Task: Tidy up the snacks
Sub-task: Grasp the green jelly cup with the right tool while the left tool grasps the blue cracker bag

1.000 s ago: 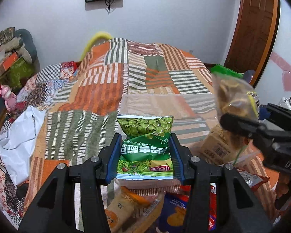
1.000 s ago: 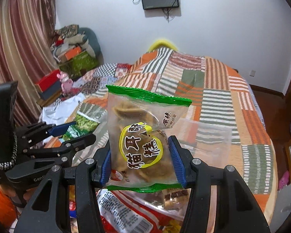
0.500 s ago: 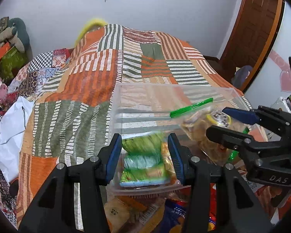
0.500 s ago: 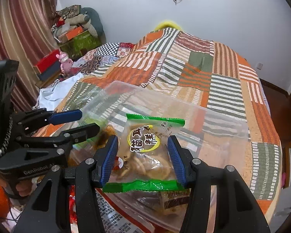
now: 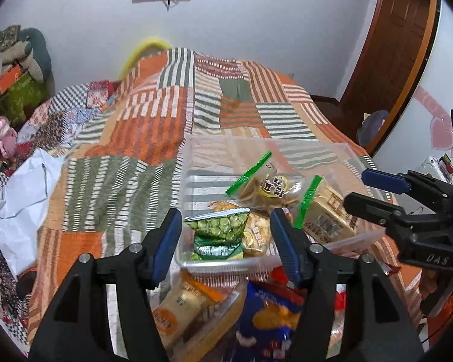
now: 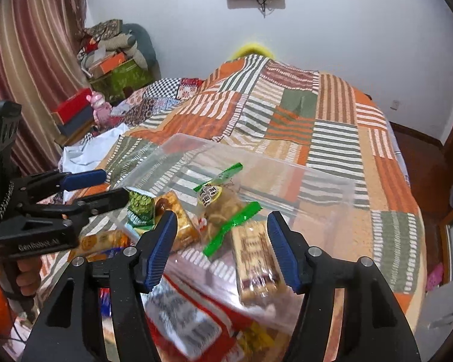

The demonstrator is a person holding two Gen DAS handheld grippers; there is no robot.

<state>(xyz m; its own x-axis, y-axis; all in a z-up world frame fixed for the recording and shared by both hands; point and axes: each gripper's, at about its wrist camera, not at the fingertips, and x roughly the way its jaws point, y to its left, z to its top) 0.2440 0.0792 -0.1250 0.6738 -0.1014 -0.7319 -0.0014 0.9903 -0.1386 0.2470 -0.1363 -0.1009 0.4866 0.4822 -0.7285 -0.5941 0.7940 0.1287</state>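
A green pea packet (image 5: 219, 232) lies in the near left corner of a clear plastic box (image 5: 256, 141). My left gripper (image 5: 226, 241) hovers over it, jaws opening, and its blue pads stand clear of the packet on both sides. In the right wrist view a clear packet of brown crisps with green edges (image 6: 223, 208) rests in the same box (image 6: 256, 157). My right gripper (image 6: 223, 250) is just behind it, jaws opening with nothing pressed between the pads. Each gripper shows in the other's view: the right gripper (image 5: 358, 188) and the left gripper (image 6: 114, 185).
The box also holds a tan cracker packet (image 5: 326, 214) and an orange-yellow packet (image 5: 256, 232). Loose snacks lie in front of it: a blue bag (image 5: 268, 316), an orange packet (image 5: 178, 304), a red bag (image 6: 190, 316). All sit on a striped patchwork bedspread (image 5: 154, 126).
Both packets were gripped and held up a second ago. They came down into the clear box, and both pairs of jaws have widened and let go.
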